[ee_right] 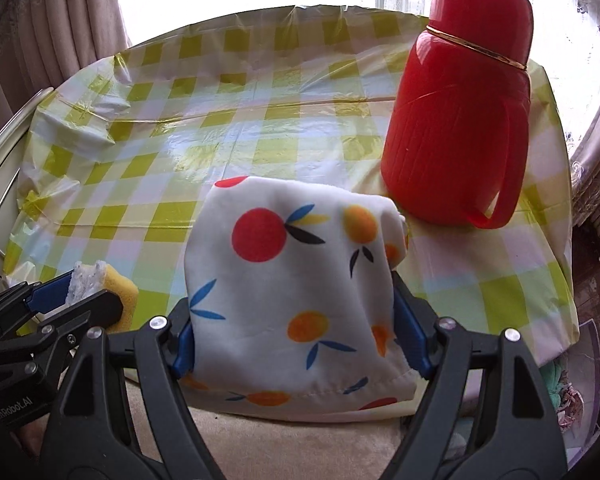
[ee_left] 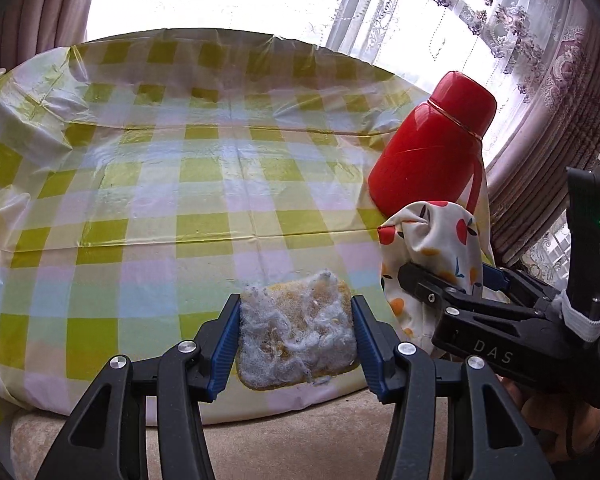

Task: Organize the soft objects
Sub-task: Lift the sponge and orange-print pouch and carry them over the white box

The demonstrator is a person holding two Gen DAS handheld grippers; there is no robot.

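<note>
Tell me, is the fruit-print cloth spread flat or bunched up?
Bunched up. The fruit-print cloth hangs gathered between the right gripper pads, off the checked tablecloth.

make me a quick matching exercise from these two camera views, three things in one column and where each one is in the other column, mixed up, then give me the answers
Things:
1. sponge
2. fruit-print cloth
3. red flask

Places:
A. standing upright on the checked tablecloth
B. clamped between the jaws of the right gripper
C. clamped between the jaws of the left gripper

Pairs: 1-C, 2-B, 3-A
</note>
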